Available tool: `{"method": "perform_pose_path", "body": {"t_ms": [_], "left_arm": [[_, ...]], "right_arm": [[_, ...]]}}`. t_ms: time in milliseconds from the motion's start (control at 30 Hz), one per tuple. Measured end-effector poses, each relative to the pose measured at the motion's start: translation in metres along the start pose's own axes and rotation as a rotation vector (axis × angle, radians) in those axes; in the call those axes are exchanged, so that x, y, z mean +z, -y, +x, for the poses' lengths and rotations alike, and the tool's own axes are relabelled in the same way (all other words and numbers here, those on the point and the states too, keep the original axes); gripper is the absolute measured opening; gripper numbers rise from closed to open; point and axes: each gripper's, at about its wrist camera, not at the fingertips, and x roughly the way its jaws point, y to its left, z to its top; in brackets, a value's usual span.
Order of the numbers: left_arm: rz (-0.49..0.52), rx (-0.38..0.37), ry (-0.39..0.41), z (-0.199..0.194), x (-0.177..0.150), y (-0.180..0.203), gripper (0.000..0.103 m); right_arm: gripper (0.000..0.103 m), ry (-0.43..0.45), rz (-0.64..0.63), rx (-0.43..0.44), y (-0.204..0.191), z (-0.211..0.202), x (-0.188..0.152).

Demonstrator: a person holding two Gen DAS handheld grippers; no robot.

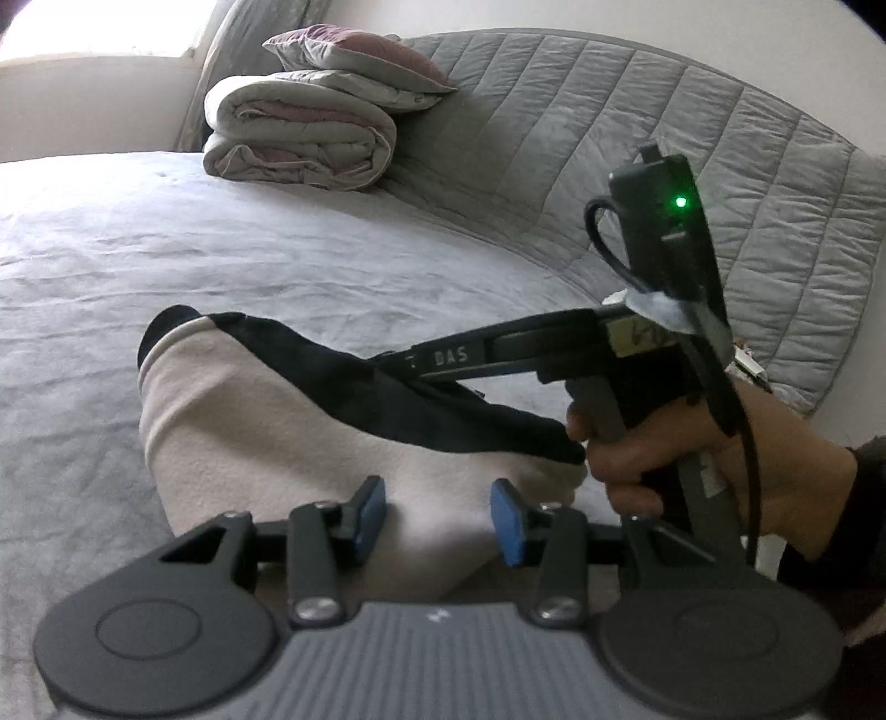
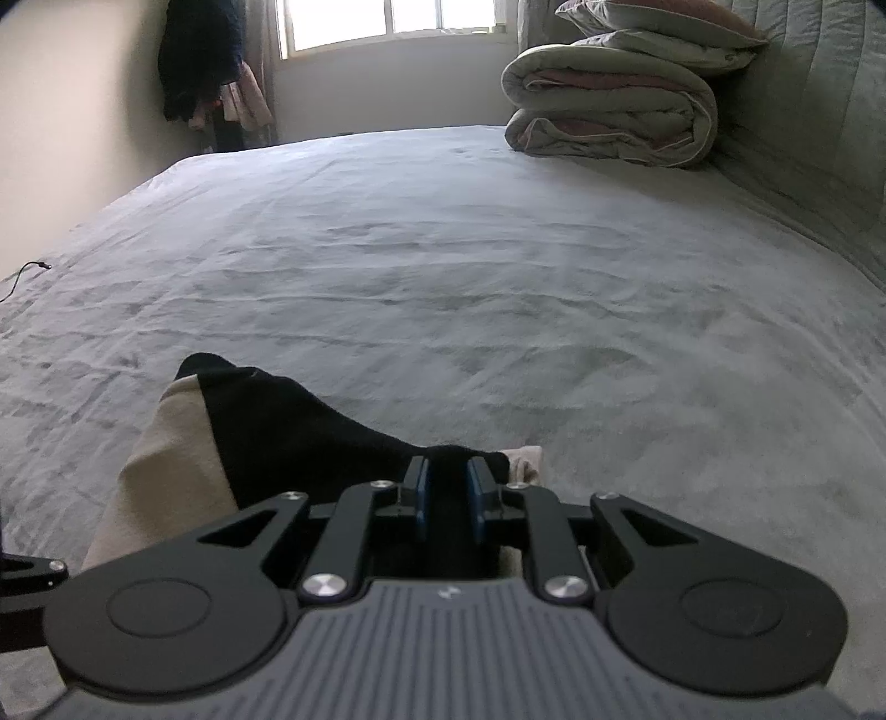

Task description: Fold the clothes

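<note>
A beige garment [image 1: 232, 421] with black trim [image 1: 354, 382] lies on a grey bed [image 1: 277, 249], in the lower middle of the left wrist view and the lower left of the right wrist view. The black part [image 2: 277, 421] runs diagonally across the beige cloth [image 2: 166, 454].

The right gripper [image 2: 447, 487] sits at the garment's near edge, its blue pads [image 2: 422, 498] drawn close together with black cloth between them; it appears to have hold of that black edge. In the left wrist view this same tool reaches in from the right of the frame, its tip [image 1: 398, 363] buried in the black fabric, held by a hand [image 1: 692, 459] in a dark sleeve. A green light [image 1: 680, 202] glows on the unit on top of it.

The left gripper [image 1: 437, 515] hovers over the beige cloth at the bottom centre, its blue pads [image 1: 372, 512] wide apart and holding nothing.

Further off, a rolled duvet [image 2: 609, 105] with a pillow [image 2: 653, 22] on top lies in the upper right of the right wrist view, against a quilted grey headboard [image 1: 609, 138]. A window [image 2: 387, 22] is at the top, with dark clothes [image 2: 199, 61] hanging to its left.
</note>
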Motion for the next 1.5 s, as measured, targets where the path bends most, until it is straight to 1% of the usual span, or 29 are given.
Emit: {"method": "perform_pose_path", "body": {"t_ms": [100, 267, 333, 400, 433, 467, 533, 567, 633, 700, 800, 900, 967, 1033, 1067, 1133, 1233, 1367, 1467, 1500], "left_arm": [[-0.002, 0.001, 0.000, 0.000, 0.001, 0.001, 0.046], [-0.020, 0.006, 0.004, -0.002, 0.005, 0.000, 0.047], [-0.037, 0.017, 0.011, -0.003, 0.008, -0.003, 0.047], [-0.064, 0.044, 0.027, -0.003, 0.013, -0.013, 0.047], [-0.077, 0.057, 0.035, -0.004, 0.015, -0.017, 0.047], [-0.090, 0.070, 0.043, -0.004, 0.017, -0.022, 0.045], [-0.117, 0.097, 0.058, -0.004, 0.022, -0.032, 0.041], [-0.130, 0.110, 0.066, -0.005, 0.024, -0.036, 0.036], [-0.157, 0.137, 0.082, -0.005, 0.028, -0.046, 0.036], [-0.183, 0.164, 0.098, -0.006, 0.033, -0.055, 0.032], [-0.193, 0.185, 0.100, 0.002, 0.034, -0.060, 0.032], [-0.182, 0.231, 0.102, 0.007, 0.034, -0.061, 0.032], [-0.196, 0.278, 0.105, 0.003, 0.034, -0.063, 0.032], [-0.215, 0.297, 0.114, -0.004, 0.039, -0.067, 0.032], [-0.226, 0.296, 0.119, -0.009, 0.041, -0.068, 0.033], [-0.246, 0.290, 0.126, -0.019, 0.044, -0.070, 0.033], [-0.282, 0.276, 0.118, -0.030, 0.044, -0.074, 0.033], [-0.335, 0.246, 0.098, -0.038, 0.038, -0.079, 0.032], [-0.337, 0.222, 0.084, -0.040, 0.033, -0.074, 0.028], [-0.326, 0.218, 0.078, -0.039, 0.031, -0.071, 0.027]], "right_arm": [[0.019, 0.003, -0.003, -0.003, 0.000, -0.001, -0.001], [0.019, 0.013, 0.006, -0.001, 0.002, -0.006, 0.000], [0.024, 0.030, 0.020, 0.000, 0.003, -0.012, 0.001], [0.039, 0.058, 0.027, 0.007, 0.005, -0.021, 0.002], [0.043, 0.076, 0.024, -0.001, 0.005, -0.026, 0.001], [0.044, 0.094, 0.018, -0.016, 0.005, -0.031, 0.001], [0.044, 0.120, 0.009, -0.023, 0.008, -0.038, -0.002], [0.044, 0.125, 0.009, -0.015, 0.009, -0.040, -0.003], [0.044, 0.125, 0.016, 0.011, 0.013, -0.045, -0.007], [0.044, 0.129, 0.002, 0.042, 0.014, -0.050, -0.012], [0.044, 0.111, -0.061, 0.065, 0.010, -0.051, -0.021], [0.044, 0.060, -0.120, 0.055, 0.009, -0.045, -0.032], [0.048, 0.069, -0.121, 0.061, 0.013, -0.046, -0.034], [0.048, 0.074, -0.103, 0.067, 0.019, -0.050, -0.031], [0.048, 0.075, -0.085, 0.074, 0.022, -0.053, -0.030], [0.049, 0.072, -0.017, 0.114, 0.032, -0.061, -0.027], [0.049, 0.050, 0.137, 0.212, 0.051, -0.073, -0.025], [0.050, -0.037, 0.375, 0.327, 0.077, -0.078, -0.030], [0.051, -0.114, 0.550, 0.404, 0.093, -0.079, -0.038], [0.051, -0.133, 0.591, 0.424, 0.097, -0.079, -0.041]]}}
